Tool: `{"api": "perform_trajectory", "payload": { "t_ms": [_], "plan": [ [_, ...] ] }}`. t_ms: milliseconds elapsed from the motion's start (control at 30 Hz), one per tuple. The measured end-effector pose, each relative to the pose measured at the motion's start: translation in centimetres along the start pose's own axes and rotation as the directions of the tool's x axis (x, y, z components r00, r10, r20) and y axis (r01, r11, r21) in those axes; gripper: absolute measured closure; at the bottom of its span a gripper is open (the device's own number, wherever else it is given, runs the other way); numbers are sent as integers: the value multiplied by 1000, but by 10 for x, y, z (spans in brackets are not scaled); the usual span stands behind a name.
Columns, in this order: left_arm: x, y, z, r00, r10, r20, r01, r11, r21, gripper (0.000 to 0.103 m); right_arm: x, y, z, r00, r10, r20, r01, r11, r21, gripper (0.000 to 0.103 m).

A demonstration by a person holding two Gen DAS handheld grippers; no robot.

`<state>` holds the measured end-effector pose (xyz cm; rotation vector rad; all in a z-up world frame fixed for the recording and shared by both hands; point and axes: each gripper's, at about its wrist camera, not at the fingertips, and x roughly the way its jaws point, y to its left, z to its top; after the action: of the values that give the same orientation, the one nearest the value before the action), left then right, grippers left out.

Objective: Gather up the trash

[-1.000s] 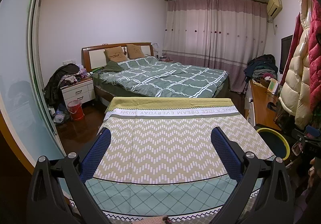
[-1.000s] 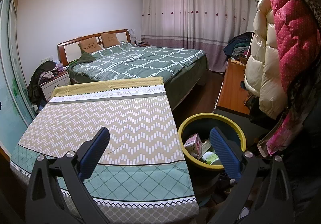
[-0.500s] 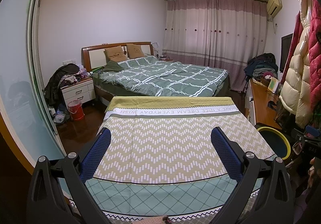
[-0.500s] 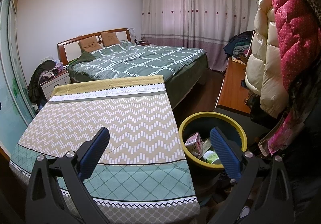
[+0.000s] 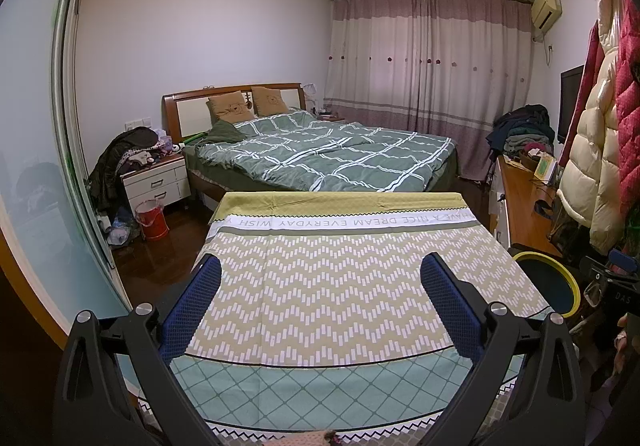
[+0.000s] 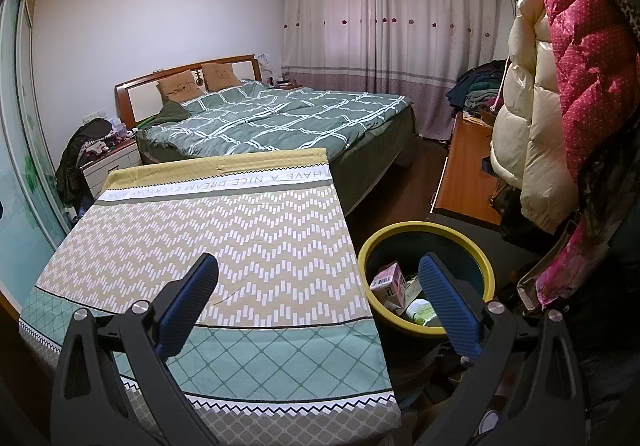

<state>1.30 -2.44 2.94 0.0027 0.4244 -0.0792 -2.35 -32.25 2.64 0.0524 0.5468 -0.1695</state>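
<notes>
Holding both tools steady, I see nothing shifted since a second ago: left gripper [image 5: 320,282] and right gripper [image 6: 318,278] gape wide and empty over the tablecloth [image 6: 224,246]. Only the right view looks into the yellow-rimmed bin [image 6: 480,258], showing a pink carton [image 6: 388,280]. The bed [image 5: 320,158] lies beyond.

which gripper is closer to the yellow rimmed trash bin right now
Right. The right gripper hangs open with its right finger over the yellow-rimmed trash bin. The left gripper is open over the patterned tablecloth, the bin off to its right.
</notes>
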Motion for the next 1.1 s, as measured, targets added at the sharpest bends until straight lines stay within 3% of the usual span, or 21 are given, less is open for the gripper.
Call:
{"api": "perform_trajectory", "payload": {
  "t_ms": [500,1100],
  "plan": [
    [1,1,-1,1000,-3,-4,3,1000,0,5,2,2,-3,1000,0,-5,0,1000,1,7],
    [30,8,-3,998,-38,-51,37,999,-20,5,17,5,-1,999,4,-34,-4,1000,-8,7]
  ]
}}
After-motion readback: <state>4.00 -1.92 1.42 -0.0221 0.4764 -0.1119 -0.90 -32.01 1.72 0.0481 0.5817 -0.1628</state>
